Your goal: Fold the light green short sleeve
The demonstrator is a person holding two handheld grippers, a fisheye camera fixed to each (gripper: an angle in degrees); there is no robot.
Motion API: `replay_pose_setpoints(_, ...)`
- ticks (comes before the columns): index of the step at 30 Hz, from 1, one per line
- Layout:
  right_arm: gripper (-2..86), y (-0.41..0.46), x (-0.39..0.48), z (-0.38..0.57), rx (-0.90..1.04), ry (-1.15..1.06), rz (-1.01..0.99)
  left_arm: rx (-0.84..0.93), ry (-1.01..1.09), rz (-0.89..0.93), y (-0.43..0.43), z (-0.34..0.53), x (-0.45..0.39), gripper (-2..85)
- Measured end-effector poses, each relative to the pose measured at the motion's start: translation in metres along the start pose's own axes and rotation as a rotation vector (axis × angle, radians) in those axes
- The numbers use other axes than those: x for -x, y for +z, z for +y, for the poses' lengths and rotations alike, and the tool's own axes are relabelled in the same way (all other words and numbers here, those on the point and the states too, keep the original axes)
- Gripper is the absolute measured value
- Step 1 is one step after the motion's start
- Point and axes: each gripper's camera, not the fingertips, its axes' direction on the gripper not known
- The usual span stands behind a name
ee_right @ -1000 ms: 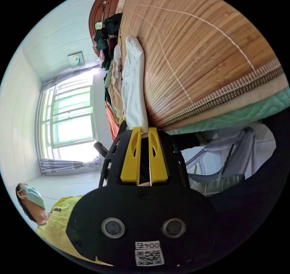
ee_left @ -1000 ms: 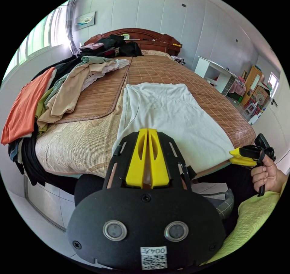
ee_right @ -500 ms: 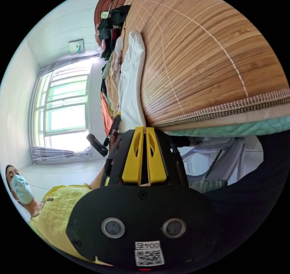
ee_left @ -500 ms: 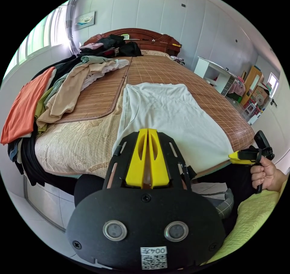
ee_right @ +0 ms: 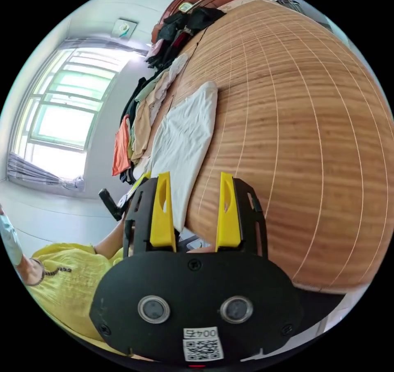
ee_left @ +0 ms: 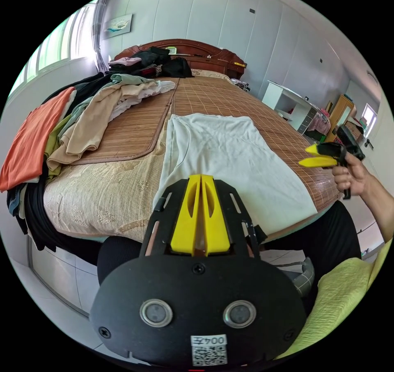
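The light green short sleeve (ee_left: 221, 154) lies flat on the bamboo mat (ee_left: 262, 117), its hem at the bed's near edge. My left gripper (ee_left: 201, 177) is shut, with its tips over the near hem. The jaws hide whether any cloth is pinched between them. In the right gripper view the left gripper (ee_right: 135, 185) sits at the near corner of the shirt (ee_right: 184, 142). My right gripper (ee_right: 193, 175) is open and empty, above the mat beside the shirt. The left gripper view shows the right gripper (ee_left: 307, 155) held in a hand, raised off the bed's right side.
A heap of clothes (ee_left: 94, 117) with an orange garment (ee_left: 33, 146) covers the bed's left side, and dark clothes lie against the wooden headboard (ee_left: 193, 48). A white desk (ee_left: 287, 101) stands to the right. The person's yellow top (ee_left: 340, 290) is near.
The right gripper has opened, let go of the shirt's hem corner and risen up over the mat. The left gripper stays shut in place.
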Motion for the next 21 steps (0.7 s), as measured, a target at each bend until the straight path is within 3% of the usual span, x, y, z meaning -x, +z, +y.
replay_pose_setpoints(7, 15.9, 0.031, -0.035, -0.127, 0.038, 0.131, -0.109, 0.003, 0.006, 0.008, -0.001, -0.001, 0.006, 0.7)
replay_pose_setpoints(15, 10.3, 0.067, -0.04, -0.152, 0.043, 0.167, -0.259, 0.004, 0.029, 0.003, -0.003, -0.001, 0.009, 0.7)
replay_pose_setpoints(21, 3.8, 0.058, -0.022, -0.147, -0.026, 0.14, -0.094, 0.025, 0.022, 0.016, -0.004, -0.005, 0.01, 0.7)
